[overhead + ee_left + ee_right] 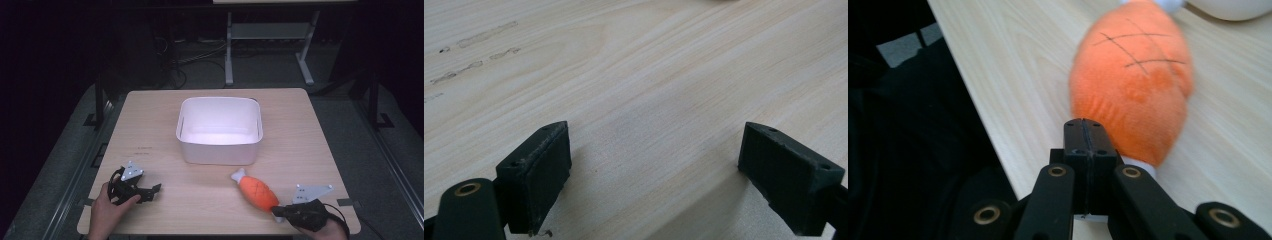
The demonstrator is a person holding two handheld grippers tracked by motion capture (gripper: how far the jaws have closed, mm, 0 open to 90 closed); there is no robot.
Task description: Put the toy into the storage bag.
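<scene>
The right gripper [1083,135], fingers pressed flat together, pinches what looks like a white tag at the near end of the orange plush carrot-shaped toy with a white tip [255,190], which lies on the pale wooden bench [165,107] just in front of the white plastic tub [220,150]. The toy's long axis runs diagonally, white tip toward the tub; by appearance the lift and placing remain. The left gripper [651,165] rests wide open over bare bench.

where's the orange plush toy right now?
High view: the orange plush toy lies on the table at front right, just in front of the white bin, its near end at the right gripper.
</scene>
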